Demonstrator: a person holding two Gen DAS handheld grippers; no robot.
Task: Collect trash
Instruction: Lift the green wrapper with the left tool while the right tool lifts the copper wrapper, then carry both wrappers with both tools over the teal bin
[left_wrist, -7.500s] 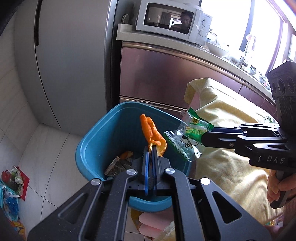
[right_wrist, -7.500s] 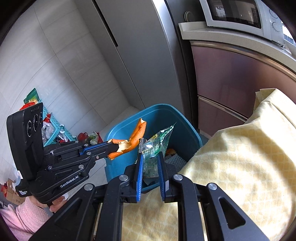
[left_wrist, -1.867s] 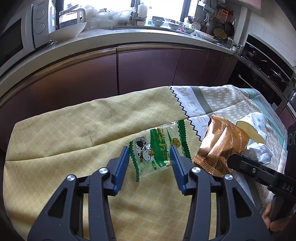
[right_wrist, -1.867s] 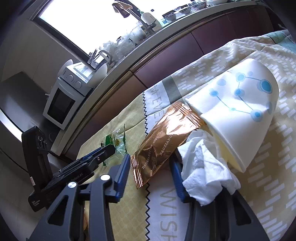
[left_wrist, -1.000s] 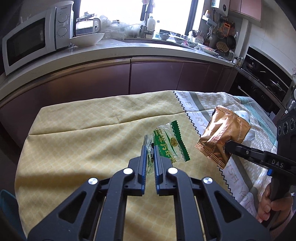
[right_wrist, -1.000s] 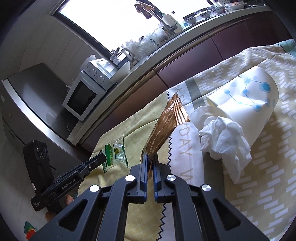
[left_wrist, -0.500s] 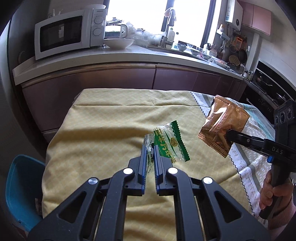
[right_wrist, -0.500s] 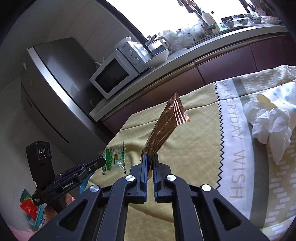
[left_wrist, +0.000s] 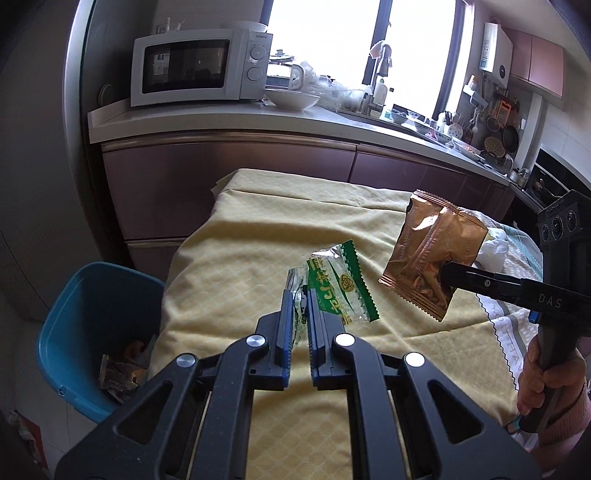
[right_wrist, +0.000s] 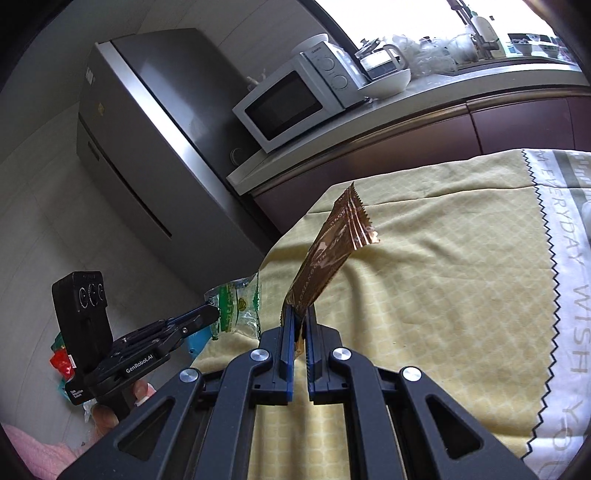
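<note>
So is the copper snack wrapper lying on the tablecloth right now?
No, the copper snack wrapper is pinched in the right hand-held gripper and hangs in the air above the yellow tablecloth.

Below me the table wears a yellow checked cloth, draped over its near corner. At its far end lies a grey-and-white lettered cloth, zigzag-edged, with crumpled white tissue on it.

The round teal plastic bin is half hidden behind the yellow-clothed bench; the crumpled scraps inside can't be identified. Small utensils by the far window are too tiny to identify.
</note>
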